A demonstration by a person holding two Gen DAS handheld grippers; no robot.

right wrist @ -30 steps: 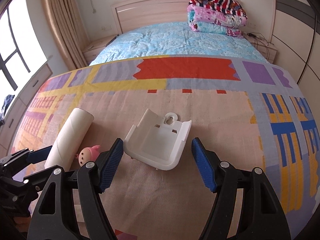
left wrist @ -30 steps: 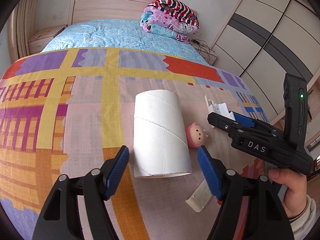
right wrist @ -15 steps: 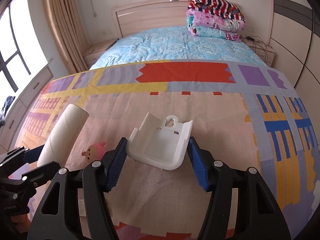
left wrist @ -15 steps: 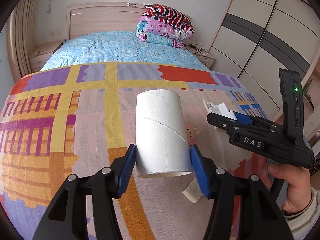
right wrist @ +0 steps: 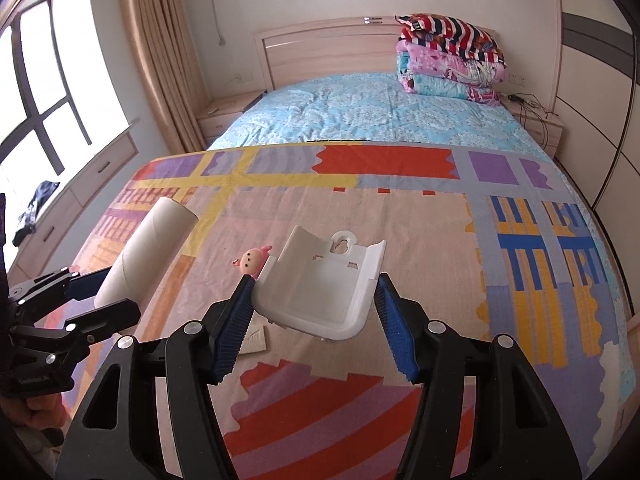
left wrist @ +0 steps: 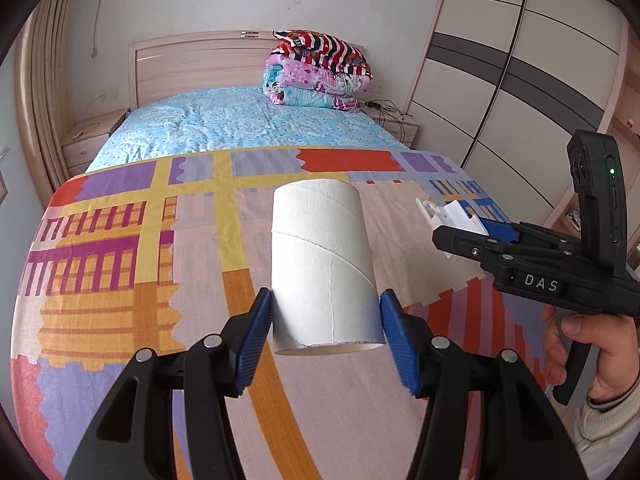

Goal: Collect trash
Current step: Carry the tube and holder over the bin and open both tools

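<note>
My left gripper point(left wrist: 326, 334) is shut on a white cardboard tube point(left wrist: 322, 264) and holds it lifted above the patterned bedspread point(left wrist: 132, 248). The tube also shows in the right wrist view point(right wrist: 146, 252), at the left. My right gripper point(right wrist: 314, 316) is shut on a white plastic holder point(right wrist: 320, 284) and holds it above the bed. The holder and right gripper show in the left wrist view point(left wrist: 452, 216), at the right. A small pink toy figure point(right wrist: 251, 259) and a flat white scrap point(right wrist: 252, 340) lie on the bedspread below.
A stack of folded quilts point(left wrist: 320, 72) sits at the head of the bed by the headboard point(right wrist: 328, 52). Wardrobe doors point(left wrist: 520, 80) stand on the right. A window point(right wrist: 36, 92) and curtain point(right wrist: 160, 60) are on the left, with nightstands either side.
Both grippers closed on their objects, the left on the tube and the right on the holder, and lifted them off the bedspread. The pink toy stayed on the bed.
</note>
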